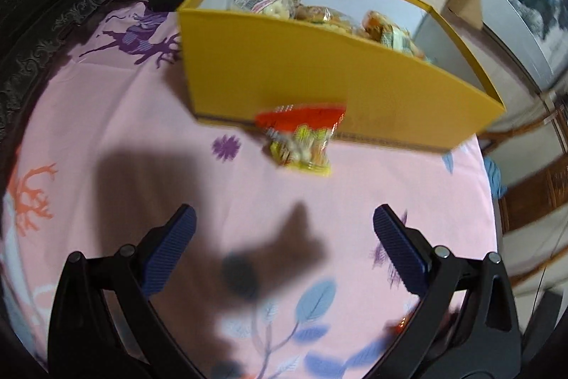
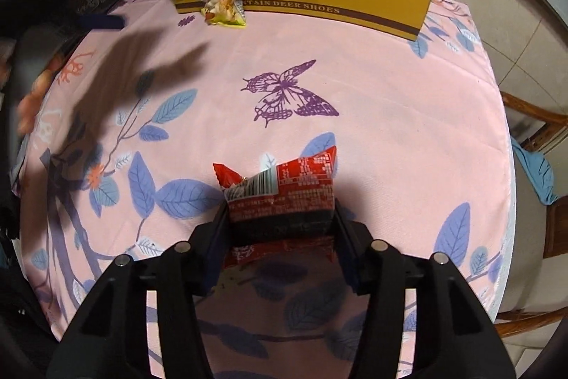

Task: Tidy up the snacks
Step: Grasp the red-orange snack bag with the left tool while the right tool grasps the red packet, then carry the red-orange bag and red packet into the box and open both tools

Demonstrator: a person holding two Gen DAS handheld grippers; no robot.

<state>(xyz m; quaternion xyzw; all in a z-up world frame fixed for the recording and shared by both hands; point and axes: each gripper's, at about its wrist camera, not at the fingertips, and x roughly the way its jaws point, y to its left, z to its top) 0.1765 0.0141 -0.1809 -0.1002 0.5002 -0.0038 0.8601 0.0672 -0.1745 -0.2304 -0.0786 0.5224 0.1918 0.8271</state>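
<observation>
Our right gripper has its jaws clamped on a red printed foil snack packet resting on the pink patterned desk. Our left gripper hangs with jaws apart, empty, short of the red-and-yellow snack bag leaning against the yellow cardboard shoe box. Step: pickup. Next, we judge, lift clear and carry over the box wall.
</observation>
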